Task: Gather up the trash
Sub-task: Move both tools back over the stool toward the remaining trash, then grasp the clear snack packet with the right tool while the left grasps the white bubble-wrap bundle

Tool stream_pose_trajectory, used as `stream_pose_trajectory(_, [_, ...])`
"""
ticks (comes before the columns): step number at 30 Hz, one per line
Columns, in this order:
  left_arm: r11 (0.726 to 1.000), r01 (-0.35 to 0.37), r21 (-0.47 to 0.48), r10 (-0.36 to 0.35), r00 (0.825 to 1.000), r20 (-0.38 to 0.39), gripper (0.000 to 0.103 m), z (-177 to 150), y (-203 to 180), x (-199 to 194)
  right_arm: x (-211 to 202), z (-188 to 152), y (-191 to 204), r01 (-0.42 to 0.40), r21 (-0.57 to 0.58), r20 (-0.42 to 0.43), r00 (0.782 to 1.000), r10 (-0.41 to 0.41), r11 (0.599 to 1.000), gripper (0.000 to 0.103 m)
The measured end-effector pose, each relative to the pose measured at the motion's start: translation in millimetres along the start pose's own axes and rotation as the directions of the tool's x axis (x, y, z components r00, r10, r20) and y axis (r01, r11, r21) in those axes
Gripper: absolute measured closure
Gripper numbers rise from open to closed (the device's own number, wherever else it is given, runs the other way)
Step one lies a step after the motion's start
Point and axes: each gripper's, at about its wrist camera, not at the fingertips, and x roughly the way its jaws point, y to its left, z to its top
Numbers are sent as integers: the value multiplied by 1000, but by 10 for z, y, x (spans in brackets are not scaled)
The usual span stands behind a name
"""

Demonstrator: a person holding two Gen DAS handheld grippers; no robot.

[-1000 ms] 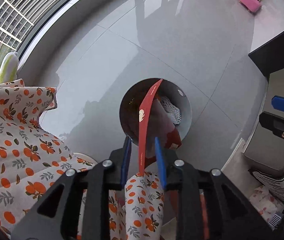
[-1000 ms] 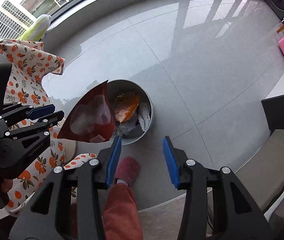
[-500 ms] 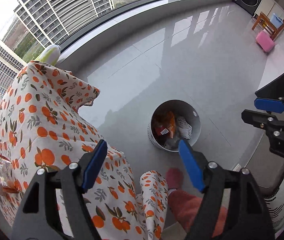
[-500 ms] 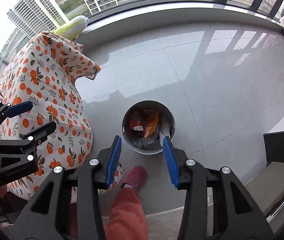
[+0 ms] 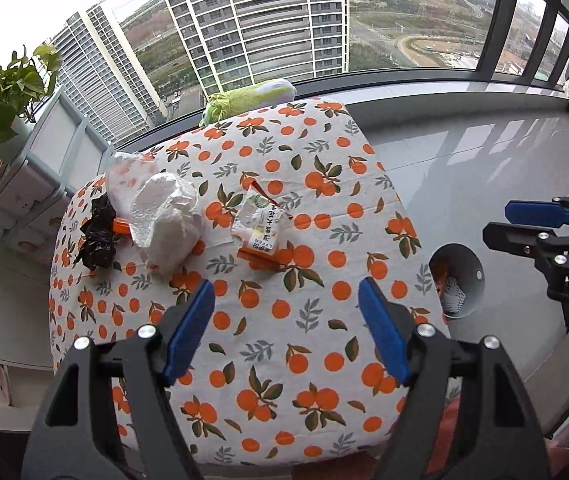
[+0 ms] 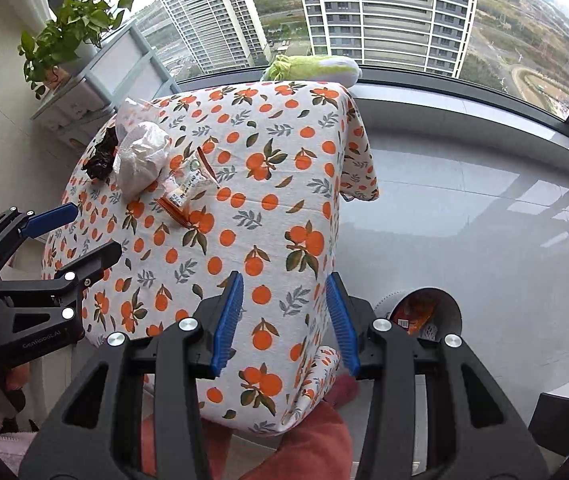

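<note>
Left hand-held gripper [image 5: 286, 320] and right hand-held gripper [image 6: 284, 316], both agape, empty.

**Daylight flooding in, fisheye bending the edges**

Soft, overcast daylight is pouring through the window [image 5: 424, 20], lighting both views brightly and evenly. The glossy floor [image 6: 484, 208] is throwing back pale reflections of the window frames. Straight lines are bowing near the frame edges, corners are darkening to black, and focus is staying fairly sharp throughout.

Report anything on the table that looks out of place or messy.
Trash is still scattered over the far left part of the orange-print tablecloth: a crumpled white plastic bag, a crumpled black bag and an opened snack wrapper. The bin on the floor already holds trash. Nothing looks spilled or broken.
</note>
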Motion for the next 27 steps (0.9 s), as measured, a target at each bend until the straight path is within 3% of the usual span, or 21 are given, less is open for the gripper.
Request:
stream_pose_trajectory(6, [999,0,-40,1,999,34,29,-82,895,-145,92,338,864,-11,-34,22,1000,11,999,61])
stream_pose_trajectory(14, [999,20,-32,-18,998,64,29,-146,1640,-140,304,615,1524,32,-27,30,999,-31,999,61])
stream_pose_trajectory(20, [997,23,-73,-19,999,50,29,-162,1928,-47,732,690,1556,94,-6,-37,995,-94,996,61])
stream_pose_trajectory(27, [993,6,-120,-7,1000,-6,29,-247,1942,127,1443,772,1313,127,51,-136,984,-119,991,61])
